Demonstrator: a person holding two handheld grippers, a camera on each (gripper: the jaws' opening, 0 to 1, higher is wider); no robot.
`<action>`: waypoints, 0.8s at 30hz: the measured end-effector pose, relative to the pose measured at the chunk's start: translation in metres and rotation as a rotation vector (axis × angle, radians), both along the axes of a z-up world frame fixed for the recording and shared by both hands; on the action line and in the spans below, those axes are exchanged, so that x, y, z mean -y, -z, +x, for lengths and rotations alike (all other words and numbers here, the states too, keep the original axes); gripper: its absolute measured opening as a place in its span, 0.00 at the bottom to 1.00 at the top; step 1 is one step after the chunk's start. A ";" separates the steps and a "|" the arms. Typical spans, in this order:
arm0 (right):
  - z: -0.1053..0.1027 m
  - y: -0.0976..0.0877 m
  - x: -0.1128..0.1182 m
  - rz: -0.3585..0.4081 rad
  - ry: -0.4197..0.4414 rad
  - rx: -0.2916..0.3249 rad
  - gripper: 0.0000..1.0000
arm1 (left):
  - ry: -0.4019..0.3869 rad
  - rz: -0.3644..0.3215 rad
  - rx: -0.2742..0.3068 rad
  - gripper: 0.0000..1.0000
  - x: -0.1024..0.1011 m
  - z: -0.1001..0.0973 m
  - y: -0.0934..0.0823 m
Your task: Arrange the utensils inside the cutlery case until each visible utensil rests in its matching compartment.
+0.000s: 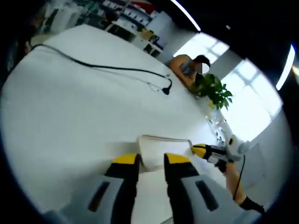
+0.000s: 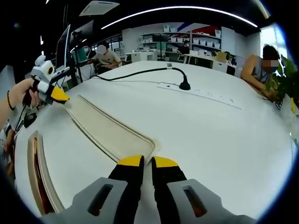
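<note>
An open-plan office: a big white table (image 2: 224, 135) runs across the frame with a power strip (image 2: 201, 93) and black cable (image 2: 135, 72) on it, shelving (image 2: 196, 44) at the back wall, long ceiling light strips (image 2: 177, 9) at top, a monitor (image 2: 63, 46) upper left, people seated at desks.

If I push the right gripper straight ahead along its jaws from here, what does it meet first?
Probably the near end of the flat beige case: the right gripper points at its rounded corner, with hardly any bare table between them. Depth is hard to judge, so the tips may already be touching it.
</note>
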State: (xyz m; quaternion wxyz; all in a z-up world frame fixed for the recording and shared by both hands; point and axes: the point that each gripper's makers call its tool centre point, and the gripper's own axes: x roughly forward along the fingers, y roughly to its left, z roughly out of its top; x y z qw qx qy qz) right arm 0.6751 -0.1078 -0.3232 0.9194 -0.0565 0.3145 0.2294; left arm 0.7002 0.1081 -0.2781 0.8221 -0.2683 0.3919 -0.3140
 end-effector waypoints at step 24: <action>-0.002 -0.012 0.018 0.045 -0.074 0.082 0.16 | 0.192 -0.196 0.180 0.04 0.041 -0.035 -0.036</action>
